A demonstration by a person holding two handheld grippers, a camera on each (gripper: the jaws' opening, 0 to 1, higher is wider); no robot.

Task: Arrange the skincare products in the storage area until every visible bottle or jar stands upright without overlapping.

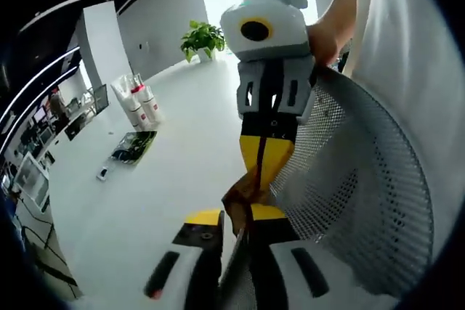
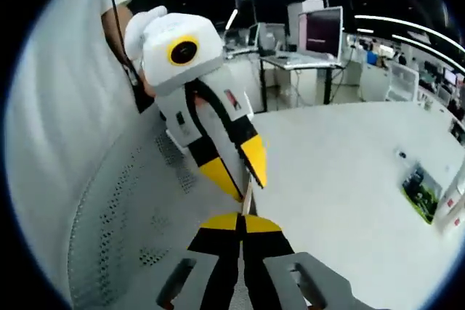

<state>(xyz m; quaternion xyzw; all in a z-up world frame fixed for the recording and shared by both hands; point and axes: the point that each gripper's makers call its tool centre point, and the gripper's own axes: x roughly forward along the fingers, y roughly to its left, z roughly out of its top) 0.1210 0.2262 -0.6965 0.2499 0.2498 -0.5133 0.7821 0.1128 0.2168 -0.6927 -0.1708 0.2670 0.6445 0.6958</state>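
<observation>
Left hand-held gripper [image 1: 243,215] is pinched shut on a thin tan strip [image 1: 236,197], and the right hand-held gripper [image 2: 243,224] has its jaws closed on the same strip, tip to tip with it. Just beside them curves a perforated white panel [image 1: 349,201]. Beyond lies the white counter [image 1: 182,150]. Skincare bottles [image 1: 142,103] cluster near its far edge, beside a dark flat pack [image 1: 134,147].

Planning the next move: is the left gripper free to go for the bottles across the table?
Probably not yet: the left gripper seems shut on a thin tan strip, and the bottles stand far off.
</observation>
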